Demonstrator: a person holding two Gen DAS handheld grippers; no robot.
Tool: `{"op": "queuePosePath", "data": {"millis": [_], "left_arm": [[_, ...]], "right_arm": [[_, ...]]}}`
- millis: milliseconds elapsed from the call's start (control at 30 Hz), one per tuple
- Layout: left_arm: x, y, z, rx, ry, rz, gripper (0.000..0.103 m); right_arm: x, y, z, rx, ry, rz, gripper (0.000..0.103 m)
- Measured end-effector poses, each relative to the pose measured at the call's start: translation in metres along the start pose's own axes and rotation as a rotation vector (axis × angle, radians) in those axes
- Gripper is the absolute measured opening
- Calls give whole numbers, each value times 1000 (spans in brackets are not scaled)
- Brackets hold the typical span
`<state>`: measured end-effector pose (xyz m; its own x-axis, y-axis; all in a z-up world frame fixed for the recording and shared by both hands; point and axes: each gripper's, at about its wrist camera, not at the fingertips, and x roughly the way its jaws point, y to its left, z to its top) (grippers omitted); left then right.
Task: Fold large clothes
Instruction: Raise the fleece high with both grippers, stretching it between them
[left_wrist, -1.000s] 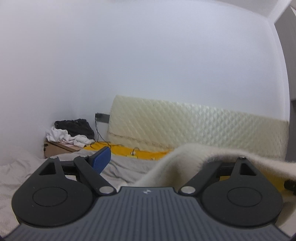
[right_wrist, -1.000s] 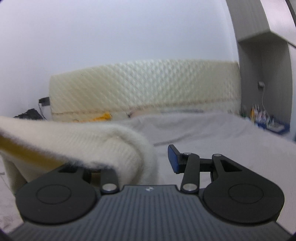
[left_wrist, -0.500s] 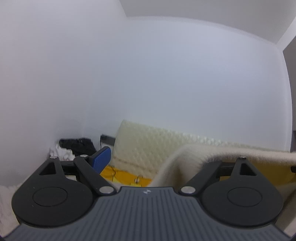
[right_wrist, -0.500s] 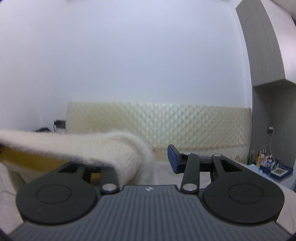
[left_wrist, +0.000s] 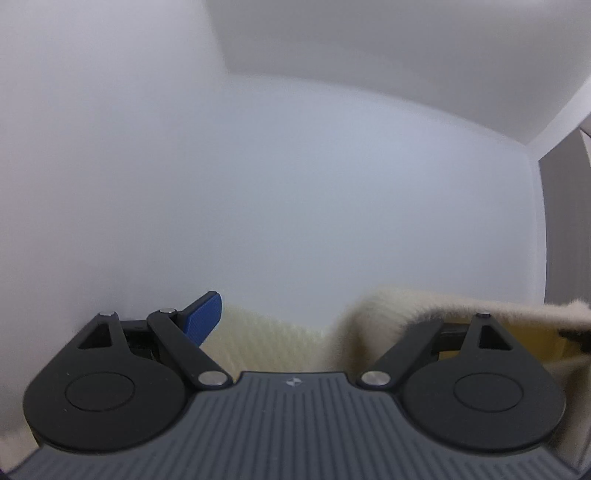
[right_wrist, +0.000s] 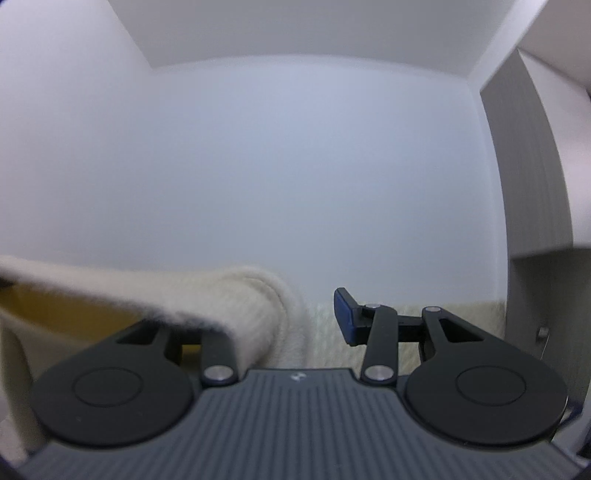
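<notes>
left gripper (left_wrist: 291, 314) jaws apart, right gripper (right_wrist: 295, 314) likewise

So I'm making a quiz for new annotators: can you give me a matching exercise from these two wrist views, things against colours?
Things:
1. garment
2. finger pad
3. cabinet
4. lining

Colours:
a. blue
b. yellow
c. cream
d. grey

Pairs: 1-c, 2-a, 3-d, 4-b

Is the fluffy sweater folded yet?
Not yet. Nothing looks folded. The cream sweater hangs draped over one finger of each open gripper, left and right, raised toward the wall. Laying it flat and all the folding remain.
</notes>
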<state>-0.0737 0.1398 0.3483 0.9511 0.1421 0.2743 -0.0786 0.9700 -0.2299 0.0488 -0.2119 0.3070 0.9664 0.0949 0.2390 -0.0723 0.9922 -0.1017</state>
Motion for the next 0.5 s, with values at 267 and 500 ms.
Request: {"op": "queuePosePath", "data": {"millis": [267, 500], "left_arm": [[13, -31, 80, 19, -10, -61, 90], [95, -52, 27, 52, 141, -68, 90]], "right_arm": [[13, -27, 73, 4, -51, -28, 43], [93, -39, 35, -33, 96, -62, 43]]}}
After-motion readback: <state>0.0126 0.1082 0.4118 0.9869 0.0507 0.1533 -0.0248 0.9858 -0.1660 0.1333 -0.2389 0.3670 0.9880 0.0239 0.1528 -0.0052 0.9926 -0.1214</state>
